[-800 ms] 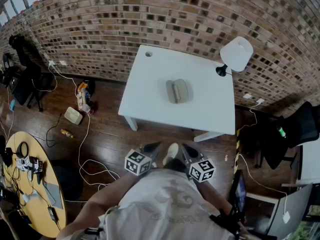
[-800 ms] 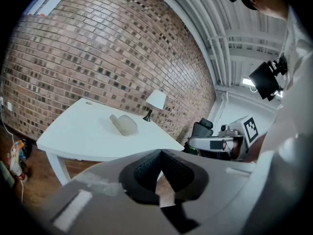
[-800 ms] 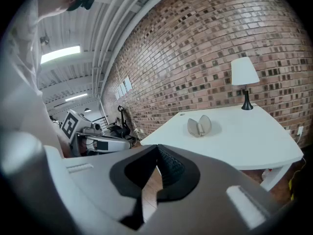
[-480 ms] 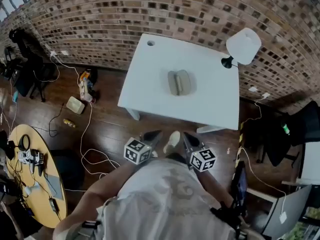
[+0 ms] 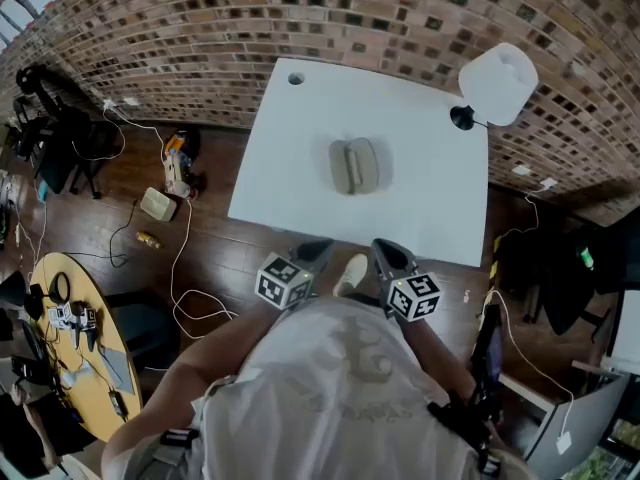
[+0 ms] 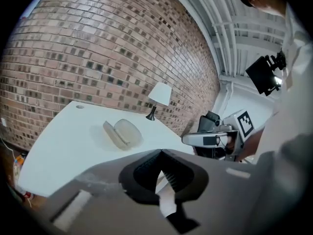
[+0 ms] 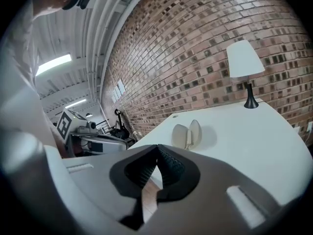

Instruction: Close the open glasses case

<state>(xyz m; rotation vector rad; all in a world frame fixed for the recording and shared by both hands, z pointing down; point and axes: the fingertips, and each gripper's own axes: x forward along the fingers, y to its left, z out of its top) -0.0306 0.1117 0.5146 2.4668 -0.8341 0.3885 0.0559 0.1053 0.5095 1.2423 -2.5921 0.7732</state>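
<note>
Smooth matt glasses case (image 5: 354,165), matt white table (image 5: 290,168), rough brick wall (image 5: 200,28).

The left gripper (image 6: 160,152), jaws together and empty, faces the open glasses case (image 6: 122,132) on the white table (image 6: 58,146), lamp (image 6: 160,94) beyond.

You wear a pale grey T-shirt (image 5: 340,388) with a faint print, and one light shoe (image 5: 350,273) shows. Your left gripper (image 5: 320,248) and right gripper (image 5: 382,248) are grey, with black ribbed pads (image 6: 172,173) and black-and-white marker cubes (image 5: 283,281).
</note>
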